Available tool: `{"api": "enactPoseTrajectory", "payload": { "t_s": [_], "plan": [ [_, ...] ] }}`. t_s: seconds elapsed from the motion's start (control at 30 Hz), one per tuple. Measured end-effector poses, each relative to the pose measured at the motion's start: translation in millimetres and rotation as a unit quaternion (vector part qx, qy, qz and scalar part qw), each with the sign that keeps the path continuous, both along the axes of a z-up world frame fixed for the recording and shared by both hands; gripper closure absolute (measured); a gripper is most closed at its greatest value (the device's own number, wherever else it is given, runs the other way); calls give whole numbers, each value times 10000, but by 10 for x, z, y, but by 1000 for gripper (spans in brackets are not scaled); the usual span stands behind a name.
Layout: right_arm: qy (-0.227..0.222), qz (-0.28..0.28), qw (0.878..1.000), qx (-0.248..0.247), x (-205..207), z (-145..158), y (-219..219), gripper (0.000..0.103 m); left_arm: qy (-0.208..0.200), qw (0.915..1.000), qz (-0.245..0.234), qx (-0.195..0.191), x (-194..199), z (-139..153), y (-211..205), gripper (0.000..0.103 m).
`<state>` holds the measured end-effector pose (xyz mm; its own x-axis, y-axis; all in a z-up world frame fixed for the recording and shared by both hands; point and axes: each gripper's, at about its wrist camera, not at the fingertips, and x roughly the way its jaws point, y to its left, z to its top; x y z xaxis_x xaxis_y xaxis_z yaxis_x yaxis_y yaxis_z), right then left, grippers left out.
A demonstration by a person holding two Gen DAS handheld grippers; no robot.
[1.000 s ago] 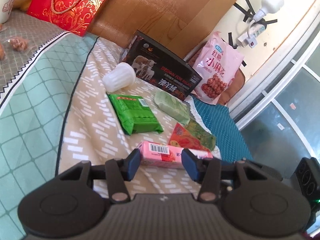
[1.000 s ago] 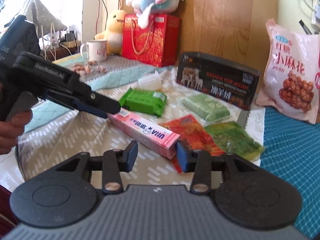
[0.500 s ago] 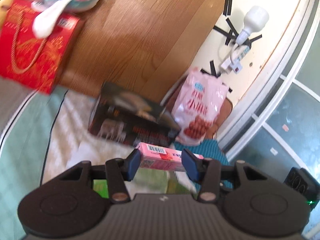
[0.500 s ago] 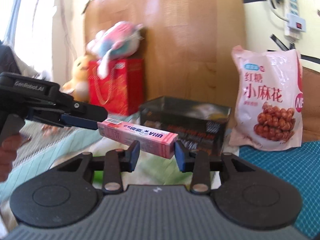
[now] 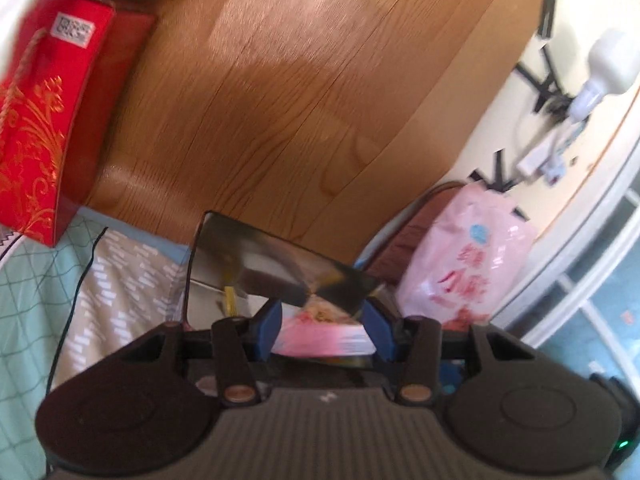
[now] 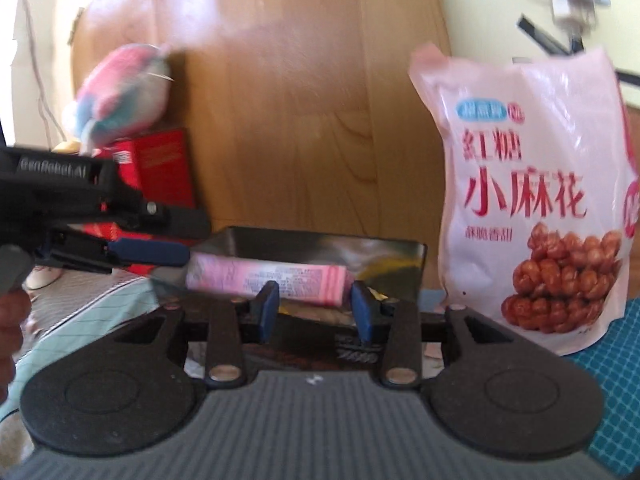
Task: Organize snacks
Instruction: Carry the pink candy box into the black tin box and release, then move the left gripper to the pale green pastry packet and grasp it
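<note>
Both views are motion-blurred. The pink snack box (image 6: 266, 280) is off the bedding and in the air, over the open black tin box (image 6: 320, 248), which stands against the wooden headboard (image 6: 300, 100).

My left gripper (image 5: 322, 330) grips one end of the pink snack box; in the left wrist view its blue pads (image 5: 270, 330) press both sides of the carton. In the right wrist view the same gripper comes in from the left, closed on the carton's left end.

My right gripper (image 6: 314, 310) is at the carton's other end. The carton sits between and just behind its blue pads (image 6: 268, 310); I cannot tell whether they touch it or merely bracket it.

The carton lies roughly level along the tin's long axis, its lower edge at about rim height. I cannot tell if it touches the rim.

Pink bag of twists (image 6: 532, 208): upright, just right of the tin, leaning on the wall. Red gift bag (image 5: 40, 120): on the bed to the left, against the headboard. Plush toy (image 6: 120, 96): on top of the red bag. Patterned bedspread (image 5: 120, 280) under the tin.
</note>
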<state>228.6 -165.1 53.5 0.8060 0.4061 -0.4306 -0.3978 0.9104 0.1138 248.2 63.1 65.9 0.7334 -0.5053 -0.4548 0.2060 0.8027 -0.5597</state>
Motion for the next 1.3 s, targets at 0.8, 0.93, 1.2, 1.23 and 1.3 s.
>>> {"api": "enactPoseTrajectory", "payload": {
  "t_s": [0.8,0.93,1.2,1.23,1.3],
  "plan": [
    [1442,693,9867,272,-891,-352,-338,48,780,9918,-629,799,-706,-526,-432,50],
    [1237,877,9883,-178,-914,-390,-56,70,882,9921,-627,631,-780,-593,-475,63],
    [568,1038,9929,-111,-1501,61,-47,70,61,9967,-620,511,-1575,-194,-288,63],
    [521,1144,9920,-120,-1619,98,-29,70,25,9969,-603,512,-1692,-199,-241,63],
    [509,1334,9896,-153,-1794,93,16,70,51,9971,-556,511,-1823,-236,-182,62]
  ]
}}
